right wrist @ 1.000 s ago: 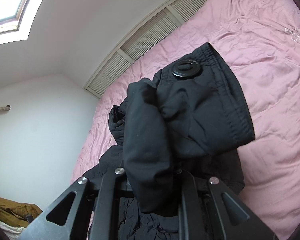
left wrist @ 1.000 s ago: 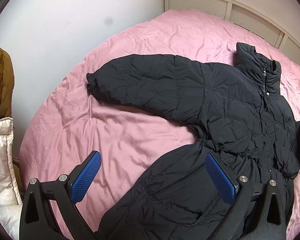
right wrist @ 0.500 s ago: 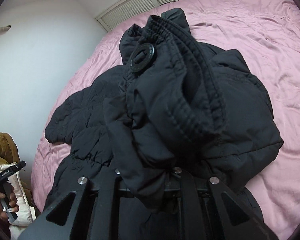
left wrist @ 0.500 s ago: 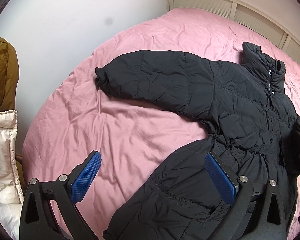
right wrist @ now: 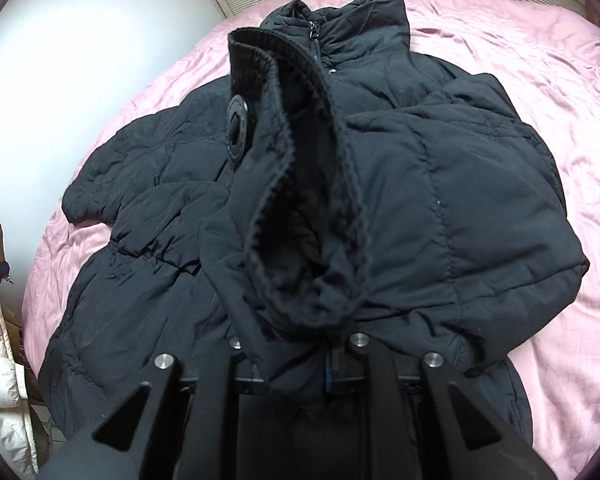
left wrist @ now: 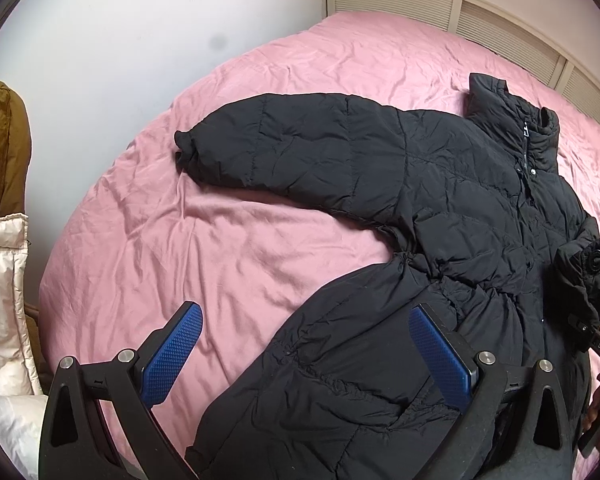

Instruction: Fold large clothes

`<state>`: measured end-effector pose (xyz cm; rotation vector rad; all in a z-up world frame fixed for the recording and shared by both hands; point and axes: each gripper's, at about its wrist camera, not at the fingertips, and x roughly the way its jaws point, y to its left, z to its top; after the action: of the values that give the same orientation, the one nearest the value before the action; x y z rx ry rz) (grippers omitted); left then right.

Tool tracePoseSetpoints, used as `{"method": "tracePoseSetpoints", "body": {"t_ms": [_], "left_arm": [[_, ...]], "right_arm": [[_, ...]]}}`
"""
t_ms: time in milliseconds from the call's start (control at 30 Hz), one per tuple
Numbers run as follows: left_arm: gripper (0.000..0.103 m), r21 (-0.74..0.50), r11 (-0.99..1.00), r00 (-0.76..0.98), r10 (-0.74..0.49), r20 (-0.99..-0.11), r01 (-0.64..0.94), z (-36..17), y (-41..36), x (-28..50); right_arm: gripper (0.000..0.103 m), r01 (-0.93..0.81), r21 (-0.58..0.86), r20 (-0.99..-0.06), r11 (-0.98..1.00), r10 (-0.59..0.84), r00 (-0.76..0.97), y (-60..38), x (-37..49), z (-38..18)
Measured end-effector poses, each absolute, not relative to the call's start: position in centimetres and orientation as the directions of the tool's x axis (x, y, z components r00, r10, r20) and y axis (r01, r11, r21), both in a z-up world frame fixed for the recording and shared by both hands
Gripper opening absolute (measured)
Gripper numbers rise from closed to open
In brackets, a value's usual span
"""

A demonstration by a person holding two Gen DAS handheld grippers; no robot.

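Note:
A black puffer jacket (left wrist: 440,200) lies front up on a pink bed (left wrist: 240,260), collar toward the far wall, one sleeve (left wrist: 284,144) stretched out to the left. My left gripper (left wrist: 304,352) is open and empty, hovering over the jacket's lower hem. My right gripper (right wrist: 296,364) is shut on the cuff of the other sleeve (right wrist: 300,200), holding it folded across the jacket's chest; its fingertips are hidden in the fabric. That cuff (left wrist: 588,272) also shows at the right edge of the left wrist view.
A white wall (left wrist: 120,48) runs along the bed's left side, and slatted panels (left wrist: 440,8) stand behind it. A white puffer garment (left wrist: 0,300) and a brown one (left wrist: 0,140) are piled at the left, beside the bed.
My right gripper has carried the sleeve cuff from up in the air over and down onto the jacket's chest. The left gripper has drifted slightly left, staying open.

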<state>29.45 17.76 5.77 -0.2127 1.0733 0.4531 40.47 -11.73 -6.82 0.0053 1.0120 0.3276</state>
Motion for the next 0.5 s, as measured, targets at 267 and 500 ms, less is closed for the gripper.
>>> {"method": "tracePoseSetpoints", "body": {"t_ms": [267, 500], "left_arm": [[0.102, 0.041, 0.9, 0.409, 0.237, -0.881, -0.435, 6.1, 15.4, 30.0], [0.102, 0.048, 0.917, 0.418, 0.227, -0.879, -0.395, 6.2, 12.1, 31.0]], "right_arm": [[0.065, -0.357, 0.135, -0.836, 0.924, 0.3, 0.459, -8.3, 38.5, -6.8], [0.071, -0.39, 0.22, -0.817, 0.894, 0.387, 0.428, -7.4, 37.0, -5.9]]}}
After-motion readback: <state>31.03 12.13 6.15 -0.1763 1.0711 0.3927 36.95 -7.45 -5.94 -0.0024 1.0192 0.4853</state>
